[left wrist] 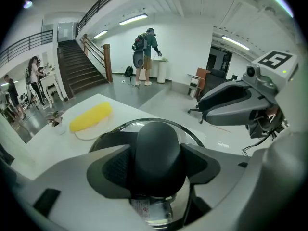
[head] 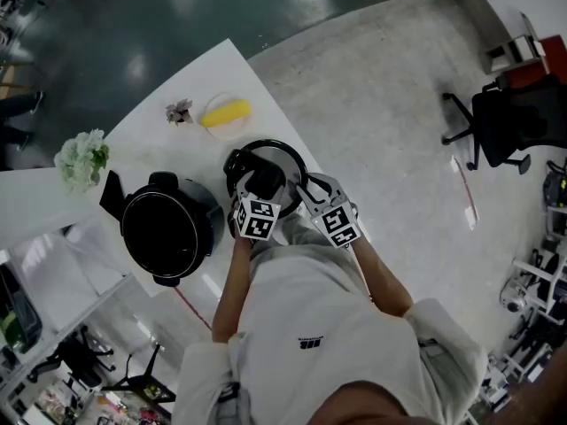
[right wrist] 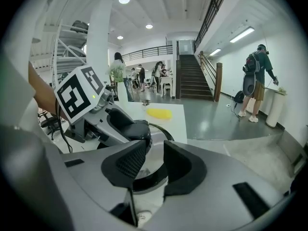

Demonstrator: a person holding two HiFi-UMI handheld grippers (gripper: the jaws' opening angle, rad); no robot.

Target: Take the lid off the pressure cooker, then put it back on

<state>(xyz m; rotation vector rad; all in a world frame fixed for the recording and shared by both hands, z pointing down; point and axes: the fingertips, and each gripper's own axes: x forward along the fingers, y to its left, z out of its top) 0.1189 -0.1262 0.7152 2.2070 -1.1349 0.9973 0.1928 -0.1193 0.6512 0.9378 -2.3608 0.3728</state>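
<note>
Lid lies off the pressure cooker, on the surface just beside the open pot. Removal looks done; refitting remains.

Left gripper: jaws wide apart, astride the lid knob, not clamped. Right gripper: jaws apart, empty.

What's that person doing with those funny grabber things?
A person holds a gripper in each hand. The pressure cooker's lid lies on the table, off the open pot beside it. The left gripper has its open jaws around the lid's black knob, not clearly squeezing it. The right gripper hovers open and empty over the lid's rim.
</note>
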